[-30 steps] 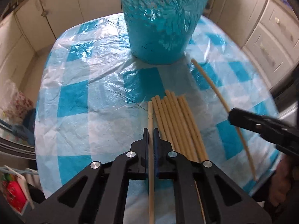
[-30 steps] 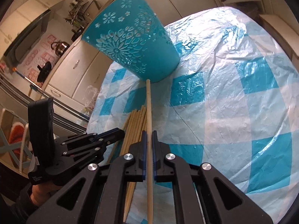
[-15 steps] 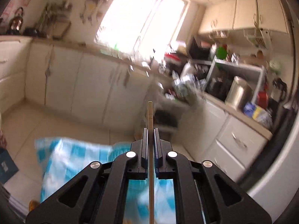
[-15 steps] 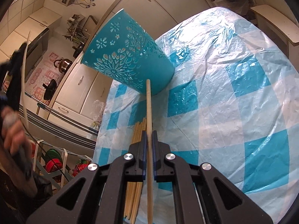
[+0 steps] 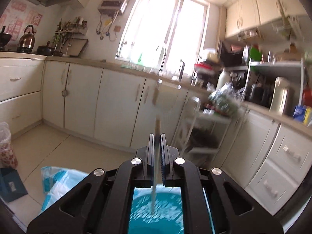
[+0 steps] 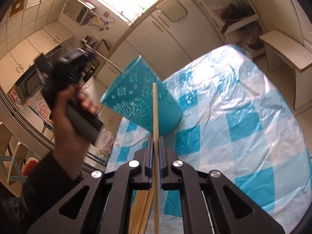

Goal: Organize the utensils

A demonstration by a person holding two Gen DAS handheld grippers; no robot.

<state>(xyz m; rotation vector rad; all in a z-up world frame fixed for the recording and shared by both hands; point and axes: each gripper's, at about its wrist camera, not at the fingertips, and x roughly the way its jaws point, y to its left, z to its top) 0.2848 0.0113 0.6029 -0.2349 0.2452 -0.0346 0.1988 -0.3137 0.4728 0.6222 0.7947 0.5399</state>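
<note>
My left gripper (image 5: 157, 136) is shut on a pale wooden chopstick (image 5: 157, 123) and is held high, pointing across the kitchen. The stick's lower end hangs over the teal patterned holder (image 5: 156, 214) right below. In the right wrist view a hand holds the left gripper (image 6: 87, 54) up at the left, and its chopstick (image 6: 111, 63) slants toward the rim of the holder (image 6: 144, 105). My right gripper (image 6: 155, 139) is shut on a second chopstick (image 6: 155, 107), raised over the checked table (image 6: 243, 117). Several more chopsticks (image 6: 139, 210) lie in a bundle beneath it.
Cream cabinets (image 5: 83, 101) line the walls beyond the table. A small shelf rack (image 5: 202, 132) stands by the far counter, a low bench (image 6: 282, 50) past the table's far right edge. A blue box (image 5: 11, 185) and a plastic bag (image 5: 4, 142) sit on the floor at left.
The left gripper has lifted its chopstick off the table, swung upward and now holds it above the holder. The right gripper has risen a little with its chopstick.
</note>
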